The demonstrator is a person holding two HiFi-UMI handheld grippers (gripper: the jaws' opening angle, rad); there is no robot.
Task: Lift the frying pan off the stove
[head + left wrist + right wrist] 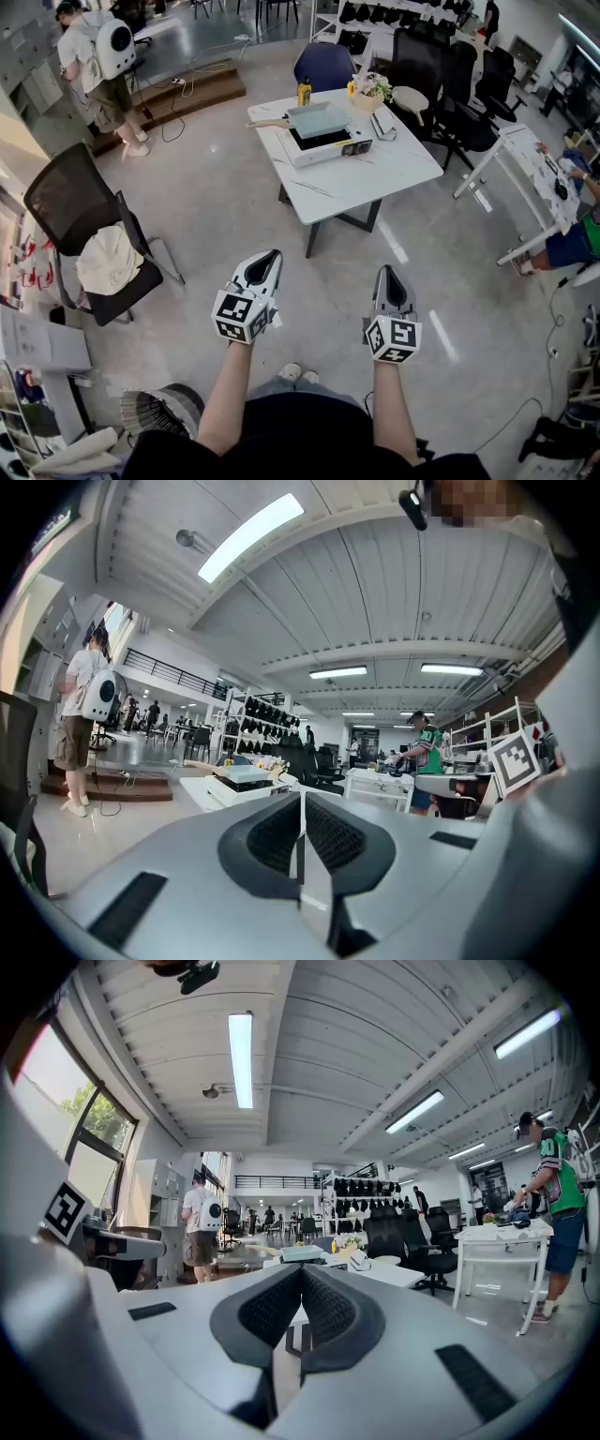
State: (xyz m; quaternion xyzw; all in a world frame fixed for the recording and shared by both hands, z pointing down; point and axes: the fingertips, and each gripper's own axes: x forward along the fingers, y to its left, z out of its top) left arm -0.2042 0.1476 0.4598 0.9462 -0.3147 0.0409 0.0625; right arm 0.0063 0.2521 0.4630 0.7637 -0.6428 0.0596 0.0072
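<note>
Left claw and right claw are held out level over the floor. Both are shut tight with nothing gripped, and the pads are seen pressed together in both gripper views. Task not started.

The desk is well apart from both claws, across open floor. The stove is set on the desk's far half. The frying pan is sat on top of it, with the handle pointed to the view's left.

Risks, as judged:
- If the jaws are not opened before the handle is reached, the pan would be shoved rather than gripped, and the stove could be slid along the desk.
- If only the handle's end is clamped, the pan could be tipped on lifting.
- The yellow bottle, just behind the pan, could be knocked over by a wide approach.
</note>
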